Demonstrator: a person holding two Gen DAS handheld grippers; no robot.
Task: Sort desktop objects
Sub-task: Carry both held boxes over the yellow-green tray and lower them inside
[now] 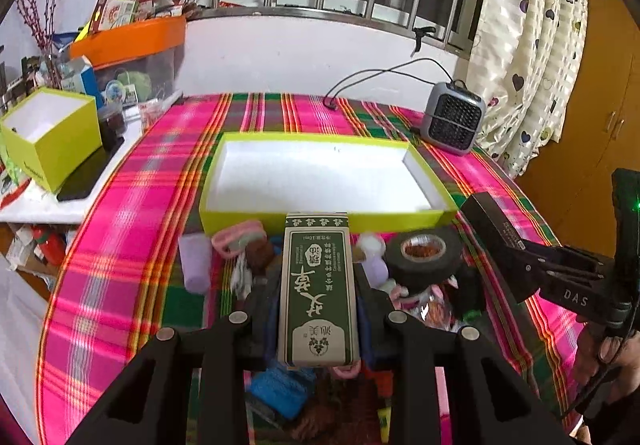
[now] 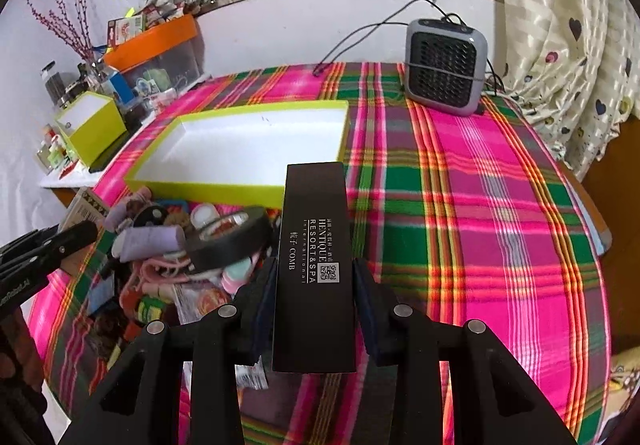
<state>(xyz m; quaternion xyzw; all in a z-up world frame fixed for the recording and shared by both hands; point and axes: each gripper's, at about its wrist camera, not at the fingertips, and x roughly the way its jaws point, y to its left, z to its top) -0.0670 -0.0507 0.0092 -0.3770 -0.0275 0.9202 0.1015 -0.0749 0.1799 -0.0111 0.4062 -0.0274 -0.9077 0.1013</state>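
Note:
My left gripper (image 1: 318, 301) is shut on a green and cream carton (image 1: 318, 281) with Chinese print, held above a pile of small items. My right gripper (image 2: 314, 297) is shut on a long black comb box (image 2: 314, 245). In the left wrist view the right gripper (image 1: 536, 269) shows at the right with that black box (image 1: 490, 219). Just beyond both lies a shallow lime-green tray (image 1: 276, 223) (image 2: 208, 191) with a white, bare inside. The pile includes a black tape roll (image 1: 424, 253) (image 2: 228, 241) and a purple roller (image 1: 195, 263) (image 2: 148, 239).
A grey desk heater (image 1: 454, 121) (image 2: 446, 73) with its cable stands at the back right of the plaid tablecloth. A lime cube box (image 1: 52, 137) and an orange-lidded bin (image 1: 132, 39) sit on a side shelf at left. A curtain (image 1: 532, 45) hangs on the right.

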